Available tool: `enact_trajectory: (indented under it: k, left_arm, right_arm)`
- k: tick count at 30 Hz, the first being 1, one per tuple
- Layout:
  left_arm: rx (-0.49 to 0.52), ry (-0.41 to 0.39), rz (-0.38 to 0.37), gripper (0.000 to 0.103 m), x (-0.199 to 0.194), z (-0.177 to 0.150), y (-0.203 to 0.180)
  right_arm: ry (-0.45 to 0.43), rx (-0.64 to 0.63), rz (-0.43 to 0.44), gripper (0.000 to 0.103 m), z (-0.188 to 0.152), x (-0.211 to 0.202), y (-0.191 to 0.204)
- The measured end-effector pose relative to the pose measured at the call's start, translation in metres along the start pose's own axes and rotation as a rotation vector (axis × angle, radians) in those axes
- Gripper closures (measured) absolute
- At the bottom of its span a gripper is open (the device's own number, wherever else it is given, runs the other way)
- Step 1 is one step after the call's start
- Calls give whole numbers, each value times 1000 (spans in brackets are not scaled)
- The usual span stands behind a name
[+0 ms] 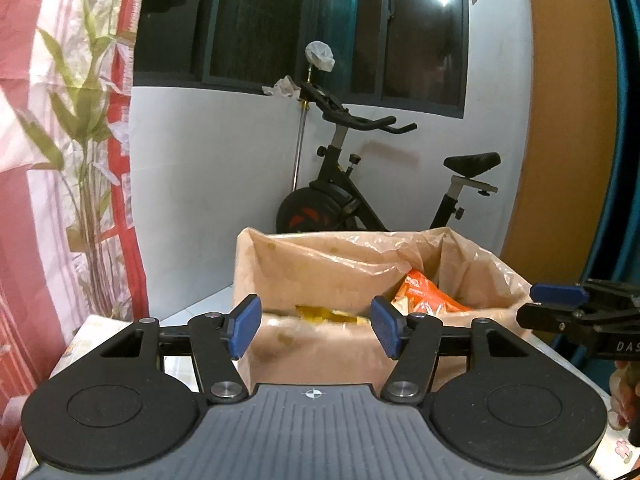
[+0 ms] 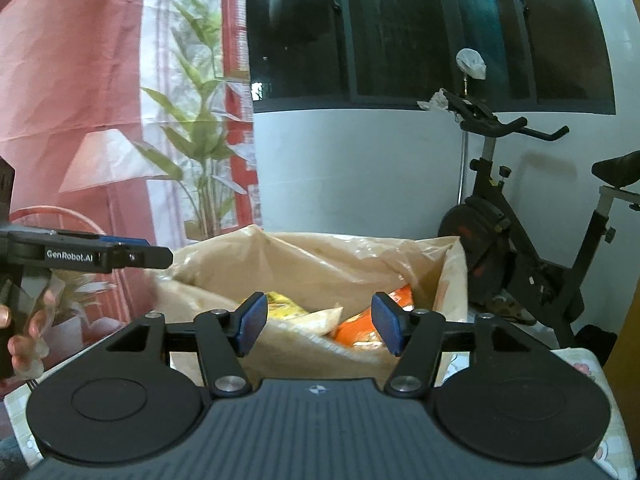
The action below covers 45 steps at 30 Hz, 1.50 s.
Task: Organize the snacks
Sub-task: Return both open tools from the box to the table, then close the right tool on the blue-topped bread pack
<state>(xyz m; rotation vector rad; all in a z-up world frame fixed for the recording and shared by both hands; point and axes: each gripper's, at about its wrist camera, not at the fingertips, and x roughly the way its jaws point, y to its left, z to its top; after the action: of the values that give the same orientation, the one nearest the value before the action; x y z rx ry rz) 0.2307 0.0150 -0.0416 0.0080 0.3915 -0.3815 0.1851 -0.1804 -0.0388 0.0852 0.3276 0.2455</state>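
A cardboard box [image 1: 320, 354] lined with a thin brown plastic bag [image 2: 320, 258] stands on the table in front of both grippers. Inside lie an orange snack packet [image 1: 424, 296] [image 2: 368, 326], a yellow packet [image 1: 328, 314] [image 2: 284, 304] and a pale packet [image 2: 316, 320]. My left gripper [image 1: 315, 326] is open just before the box's near wall, with nothing between its blue pads. My right gripper [image 2: 320, 323] is open over the near rim, also holding nothing. Each gripper shows side-on in the other's view: the right gripper [image 1: 536, 304] and the left gripper [image 2: 156, 250], with a hand [image 2: 24, 332] below it.
A black exercise bike [image 1: 352, 200] [image 2: 520, 248] stands behind the box against the white wall under a dark window [image 1: 280, 20]. A pink curtain with a plant print [image 1: 60, 140] hangs on the left. The table carries a patterned cloth [image 2: 580, 364]. A wooden panel [image 1: 560, 120] rises on the right.
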Motion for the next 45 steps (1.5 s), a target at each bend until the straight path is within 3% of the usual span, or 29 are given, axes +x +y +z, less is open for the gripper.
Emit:
enact_trajectory:
  k: [8,19,32,45]
  left_arm:
    - [-47,42,23,40,-19,-29,12]
    - [-109,121,51,40,-13,-67,27]
    - [-99,188,49,40,-3,-94,20]
    - [-80,228,23,40,9,-105,11]
  right_arm:
    - [12,25,21,42,-26,-17,15]
    - [89,61,4,42,-63,-17,15]
    - [197,82,-15,42,-104,1,14]
    - [253,101,-5,42,-121,13,12]
